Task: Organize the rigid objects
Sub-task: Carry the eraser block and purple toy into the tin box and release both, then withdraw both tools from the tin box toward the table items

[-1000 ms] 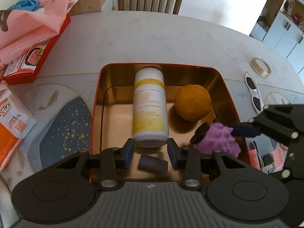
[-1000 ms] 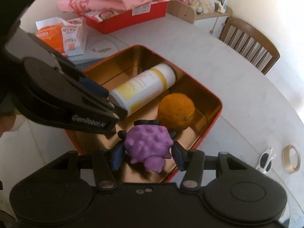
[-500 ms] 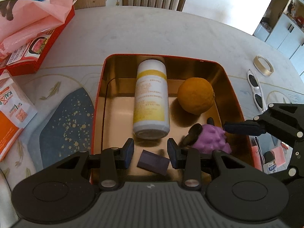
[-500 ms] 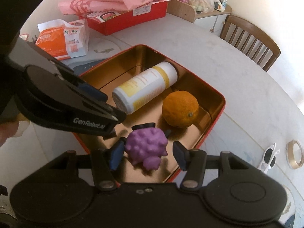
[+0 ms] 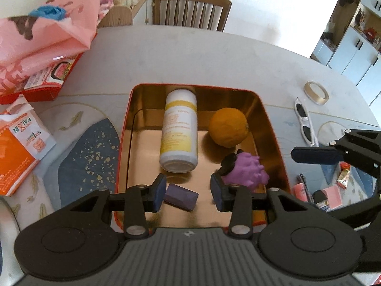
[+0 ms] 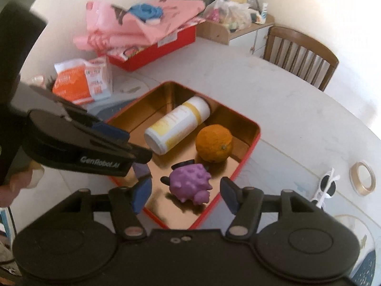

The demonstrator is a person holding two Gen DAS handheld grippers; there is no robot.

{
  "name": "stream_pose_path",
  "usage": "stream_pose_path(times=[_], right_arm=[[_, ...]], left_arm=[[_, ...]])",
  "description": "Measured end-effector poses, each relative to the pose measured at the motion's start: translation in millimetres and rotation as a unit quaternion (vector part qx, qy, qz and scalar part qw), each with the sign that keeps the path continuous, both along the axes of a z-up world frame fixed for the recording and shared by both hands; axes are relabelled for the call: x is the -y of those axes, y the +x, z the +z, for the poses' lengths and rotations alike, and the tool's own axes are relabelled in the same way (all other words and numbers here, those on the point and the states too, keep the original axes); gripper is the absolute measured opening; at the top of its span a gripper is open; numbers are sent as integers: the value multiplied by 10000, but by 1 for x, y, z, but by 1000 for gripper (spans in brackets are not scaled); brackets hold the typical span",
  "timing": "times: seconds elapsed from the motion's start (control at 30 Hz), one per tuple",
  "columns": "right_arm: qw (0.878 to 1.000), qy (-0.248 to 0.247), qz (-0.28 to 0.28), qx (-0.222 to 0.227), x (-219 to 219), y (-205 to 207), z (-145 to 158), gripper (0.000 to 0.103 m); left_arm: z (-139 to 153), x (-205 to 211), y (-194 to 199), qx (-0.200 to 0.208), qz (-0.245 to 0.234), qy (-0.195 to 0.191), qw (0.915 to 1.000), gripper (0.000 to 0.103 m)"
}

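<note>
A red tin with a gold inside [image 5: 273,128] [image 6: 250,152] holds a white and yellow bottle [image 5: 179,131] [image 6: 178,124] lying on its side, an orange [image 5: 228,127] [image 6: 213,143], a bumpy purple toy [image 5: 245,170] [image 6: 190,182] and a small dark purple block [image 5: 182,196]. My left gripper [image 5: 188,191] is open and empty above the tin's near edge, over the block. My right gripper [image 6: 187,195] is open and empty, raised above the purple toy; one of its fingers [image 5: 316,155] shows right of the tin in the left wrist view.
White sunglasses [image 5: 304,121] [image 6: 327,186] and a tape ring [image 5: 316,92] [image 6: 362,177] lie right of the tin. An orange packet [image 5: 19,147] and a red box under pink bags [image 5: 40,47] sit to the left. Small packets [image 5: 328,190] lie at the right. A chair [image 5: 190,9] stands behind.
My right gripper let go of the purple toy, which now lies in the tin, then opened wider and drew back up. My left gripper also pulled back a little.
</note>
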State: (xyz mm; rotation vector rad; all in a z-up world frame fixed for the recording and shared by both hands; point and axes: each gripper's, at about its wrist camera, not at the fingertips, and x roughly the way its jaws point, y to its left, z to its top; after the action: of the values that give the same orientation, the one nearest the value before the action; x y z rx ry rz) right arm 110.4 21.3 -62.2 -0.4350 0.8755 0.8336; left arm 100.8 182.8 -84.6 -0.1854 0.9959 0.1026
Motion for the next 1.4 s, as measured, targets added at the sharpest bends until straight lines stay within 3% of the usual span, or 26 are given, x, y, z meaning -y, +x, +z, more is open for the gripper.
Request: stream_pose_path(times=[0.63,0.8,1.07,1.2,1.4], right_arm=[[9959,683,-523,271,93,-19,48,73],[9937,863,-669,261,126,-19,55,83],[9906,939,-951,291,179,-10,55,92],[9885,1000,-1083,321,207,-5,53,103],[9865,1062,-1211,298,242,6,45,103]], left_arm=[[44,64,-29,660,-176,172,9975,63],[49,85,-31,788,-209,204,9965,79],[50,120,-27,872,-274,192,9956,83],[46,136,-24,862,-266,148,9958,83],[34,161,-21,805,-233,161,9964,83]])
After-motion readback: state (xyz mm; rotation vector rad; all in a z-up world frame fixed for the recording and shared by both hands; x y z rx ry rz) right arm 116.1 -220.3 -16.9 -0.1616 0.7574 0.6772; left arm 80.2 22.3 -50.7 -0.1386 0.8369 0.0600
